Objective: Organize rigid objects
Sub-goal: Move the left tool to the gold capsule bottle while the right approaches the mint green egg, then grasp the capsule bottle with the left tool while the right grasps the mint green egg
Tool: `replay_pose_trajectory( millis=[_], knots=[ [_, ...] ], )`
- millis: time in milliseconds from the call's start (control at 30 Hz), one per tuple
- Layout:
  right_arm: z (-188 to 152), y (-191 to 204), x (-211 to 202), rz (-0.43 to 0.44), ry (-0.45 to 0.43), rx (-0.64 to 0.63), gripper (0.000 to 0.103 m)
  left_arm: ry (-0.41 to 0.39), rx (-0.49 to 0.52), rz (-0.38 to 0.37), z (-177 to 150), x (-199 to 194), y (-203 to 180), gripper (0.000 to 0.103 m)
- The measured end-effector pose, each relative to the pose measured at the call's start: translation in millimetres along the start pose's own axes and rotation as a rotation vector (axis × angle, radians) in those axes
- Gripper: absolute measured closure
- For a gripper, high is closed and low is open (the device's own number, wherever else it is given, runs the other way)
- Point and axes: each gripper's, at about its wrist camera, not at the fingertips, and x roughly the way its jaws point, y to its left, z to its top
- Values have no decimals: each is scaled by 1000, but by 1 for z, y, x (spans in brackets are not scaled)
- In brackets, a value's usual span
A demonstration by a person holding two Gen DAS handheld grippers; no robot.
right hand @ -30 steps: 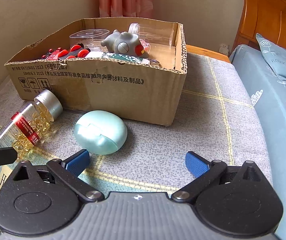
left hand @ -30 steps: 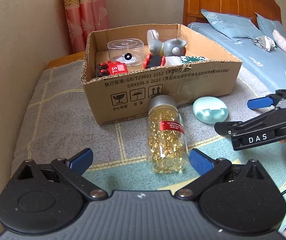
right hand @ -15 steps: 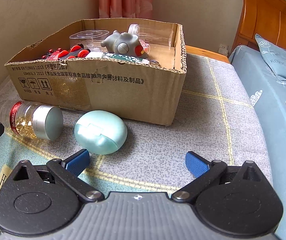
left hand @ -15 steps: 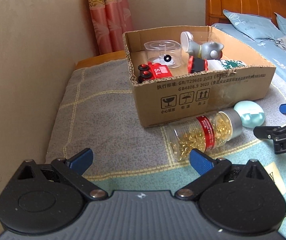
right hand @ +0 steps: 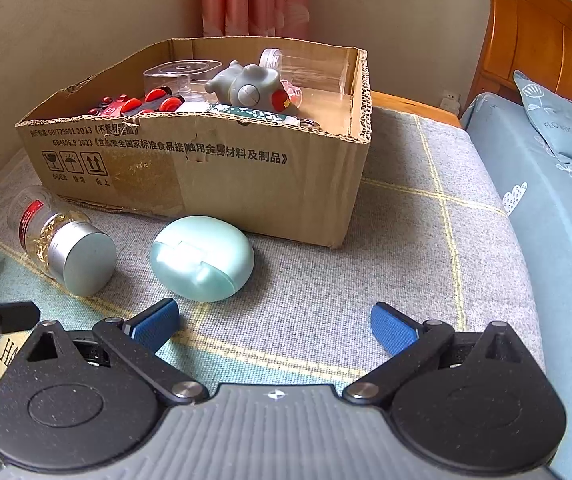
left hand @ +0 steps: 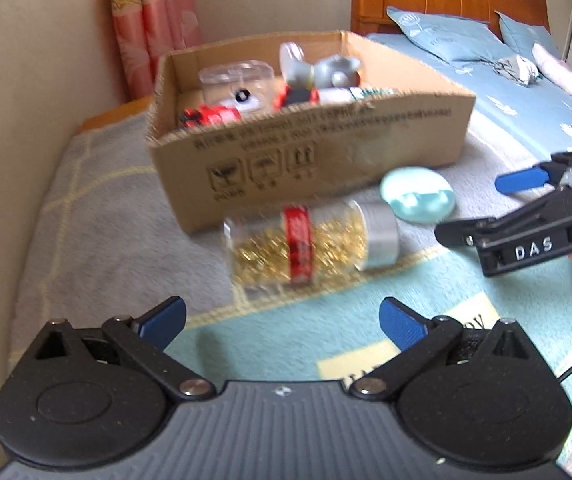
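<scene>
Clear plastic full of gold capsules, the bottle (left hand: 310,242) now lies on its side on the grey blanket (left hand: 98,216), just in front of the cardboard box (left hand: 326,160) and beside the pale mint case (right hand: 202,258); a second ago it pointed its silver cap toward the box, and it has since rolled round so the cap faces the right tongs (right hand: 274,322). The left tongs (left hand: 282,320) are spread wide and empty, having swung off to the side and come back to face the bottle's long side. The right tongs are likewise wide apart, holding nothing, hovering near the mint case. With the toy car (right hand: 138,104), grey figure (right hand: 250,88) and clear containers already boxed, the bottle and case look like the last items, and the bottle's new broadside pose probably suits a grasp across its body.
</scene>
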Motion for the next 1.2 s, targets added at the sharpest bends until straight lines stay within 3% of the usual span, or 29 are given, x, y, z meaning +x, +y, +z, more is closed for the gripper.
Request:
replay_pose_trajectory(
  millis=[100,233,833,933,1200],
  knots=[
    [-3,-3,-3,9,4,-13,0,-7,-36,-23,-2,8,-4,1],
    [-8,-9,-6,25,4,-32,0,-20,-69,0,3,14,-6,1],
    [-11,-10,-7,48,-16,-59,0,-103,-89,34,29,19,-13,1],
    [-8,-6,-5,60,-16,-71,0,-105,-96,23,33,20,-11,10],
    [9,13,9,120,-24,-140,0,-86,-109,40,28,14,1,10]
  ],
)
